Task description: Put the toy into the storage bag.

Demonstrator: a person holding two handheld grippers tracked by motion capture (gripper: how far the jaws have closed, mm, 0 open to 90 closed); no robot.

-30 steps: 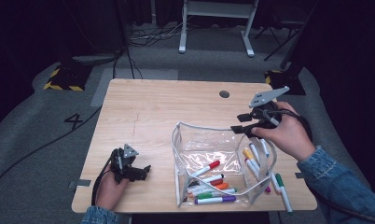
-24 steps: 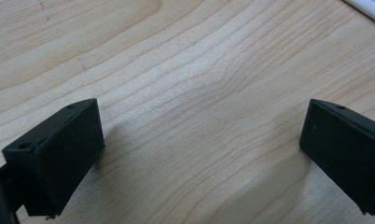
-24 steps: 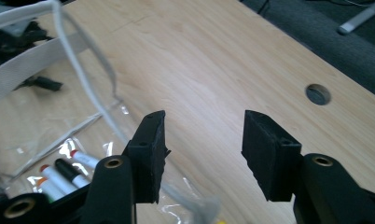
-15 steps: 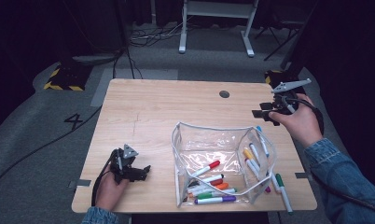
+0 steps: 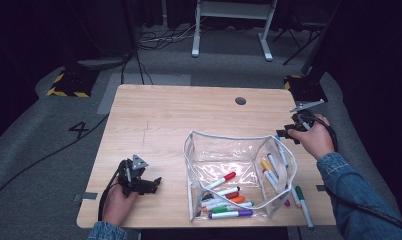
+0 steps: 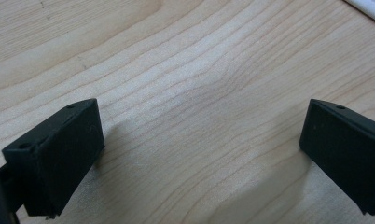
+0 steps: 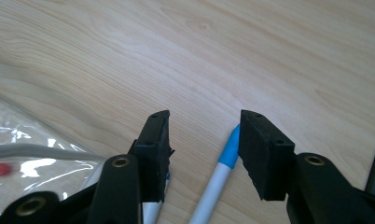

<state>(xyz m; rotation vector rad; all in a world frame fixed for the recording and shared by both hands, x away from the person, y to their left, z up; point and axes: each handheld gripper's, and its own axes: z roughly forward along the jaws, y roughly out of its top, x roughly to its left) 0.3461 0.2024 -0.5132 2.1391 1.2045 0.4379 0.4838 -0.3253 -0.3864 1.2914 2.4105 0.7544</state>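
A pale wooden desk carries everything here, with a small round grommet hole near its far edge. On the near right sits a clear plastic pouch, mouth open, coloured markers piled inside. Right of the pouch, loose on the wood, lies a green-capped marker, and just beside the pouch's far right corner a blue-capped marker. The left half is bare grain. Grey tape marks the near left edge.
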